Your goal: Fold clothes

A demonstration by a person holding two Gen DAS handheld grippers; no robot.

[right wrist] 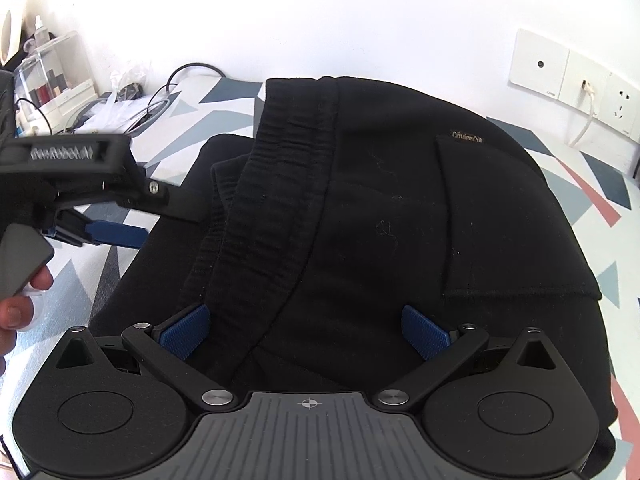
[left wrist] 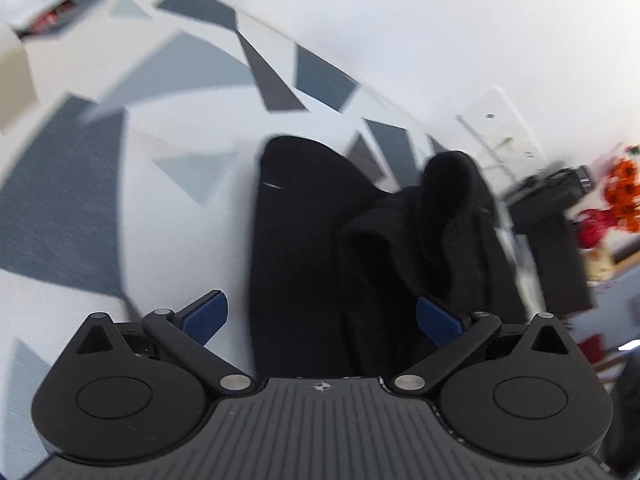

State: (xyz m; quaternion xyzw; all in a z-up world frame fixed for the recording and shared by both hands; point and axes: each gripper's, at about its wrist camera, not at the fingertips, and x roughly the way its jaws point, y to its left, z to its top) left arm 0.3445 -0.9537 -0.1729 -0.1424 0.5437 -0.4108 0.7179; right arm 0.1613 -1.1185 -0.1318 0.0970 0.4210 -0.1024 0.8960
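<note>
Right now I have both grippers over a black garment [right wrist: 360, 208] lying on a surface covered with a white cloth [left wrist: 188, 208] printed with grey and blue triangles. I cannot tell whether it is a counter or a bed.

My right gripper [right wrist: 304, 332] has its jaws wide apart, the blue pads [right wrist: 182, 330] either side of the garment's ribbed waistband [right wrist: 280, 184], which runs up the middle of the right wrist view. The pads appear not to be pinching any fabric. A patch pocket with a small woven label [right wrist: 467, 136] sits on the right of the garment, which is partly folded over itself and bunched along the waistband.

My left gripper [left wrist: 320, 316] also has its jaws spread wide. In the left wrist view the garment runs between the pads, flat on the left and heaped into a rumpled mound on the right; the right pad [left wrist: 438, 322] is against that mound, though I cannot tell if it truly touches. That view is motion-blurred.

From the right wrist camera I see the left gripper [right wrist: 120, 232] at the garment's left edge, with a hand [right wrist: 20, 304] on its handle.

Wall sockets [right wrist: 576, 80] sit on the white wall behind, one with a white cable plugged in. Clutter and cables [right wrist: 132, 100] lie at the far left.
</note>
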